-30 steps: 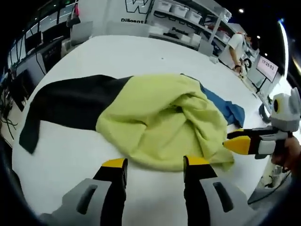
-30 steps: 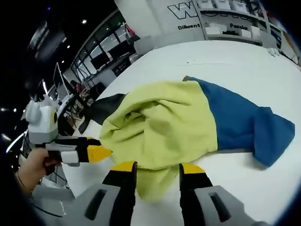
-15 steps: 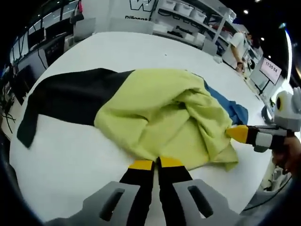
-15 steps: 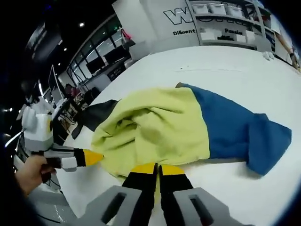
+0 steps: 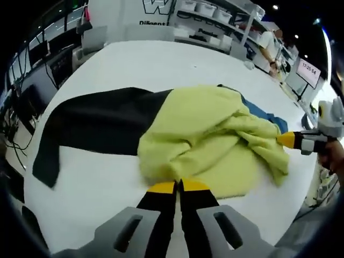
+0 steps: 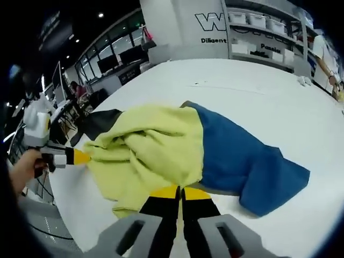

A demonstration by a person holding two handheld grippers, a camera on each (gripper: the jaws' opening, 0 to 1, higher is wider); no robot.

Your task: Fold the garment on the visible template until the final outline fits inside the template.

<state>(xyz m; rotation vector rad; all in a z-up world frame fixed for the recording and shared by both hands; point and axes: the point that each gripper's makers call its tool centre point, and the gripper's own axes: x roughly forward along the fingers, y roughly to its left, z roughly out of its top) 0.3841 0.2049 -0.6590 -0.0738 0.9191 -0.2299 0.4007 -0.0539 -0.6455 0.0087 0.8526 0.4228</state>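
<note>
In the left gripper view the garment [image 5: 199, 140] bunches its yellow-green middle over most of the blue section, leaving a thin strip visible. The right tool [image 5: 290, 140] has its tip buried in a yellow fold. In the right gripper view the black section is mostly hidden behind the yellow heap. The left tool [image 6: 80, 157] meets the cloth, its tips covered. No template outline can be told on the counter [image 6: 258, 80].

A lab or workshop hall; shelving with white bins [image 5: 207, 9], monitors [image 6: 110, 63], big white table [image 6: 258, 80]
</note>
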